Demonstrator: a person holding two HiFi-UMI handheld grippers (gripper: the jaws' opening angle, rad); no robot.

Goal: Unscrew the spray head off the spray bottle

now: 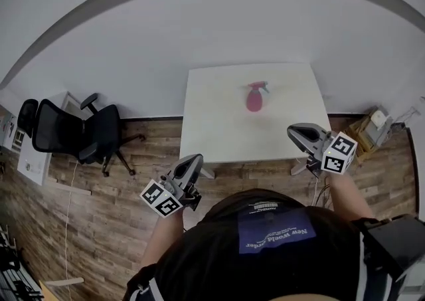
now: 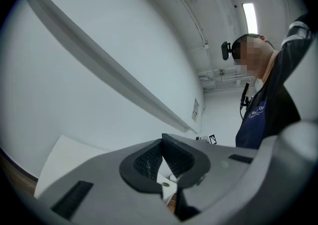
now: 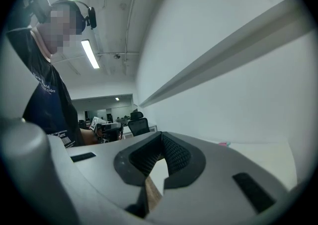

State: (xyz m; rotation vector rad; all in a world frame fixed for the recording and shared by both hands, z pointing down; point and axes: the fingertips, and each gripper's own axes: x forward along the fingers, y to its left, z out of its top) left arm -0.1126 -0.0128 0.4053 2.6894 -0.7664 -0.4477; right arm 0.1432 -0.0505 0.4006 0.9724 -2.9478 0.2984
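A pink spray bottle (image 1: 254,98) with its spray head on stands on the far half of a white table (image 1: 219,127). Both grippers hang short of the table's near edge, over the wooden floor. My left gripper (image 1: 194,160) is at the table's near left corner and my right gripper (image 1: 293,133) at its near right corner. The jaws of each are shut with nothing between them. In the left gripper view the gripper (image 2: 161,142) points along the wall over a corner of the table (image 2: 62,162). In the right gripper view the gripper (image 3: 161,138) faces left, and a sliver of the pink bottle (image 3: 223,143) shows.
A black office chair (image 1: 85,133) stands on the wooden floor (image 1: 99,226) left of the table. A box with small items (image 1: 372,127) sits on the floor at the right. The white wall (image 1: 199,20) runs behind the table.
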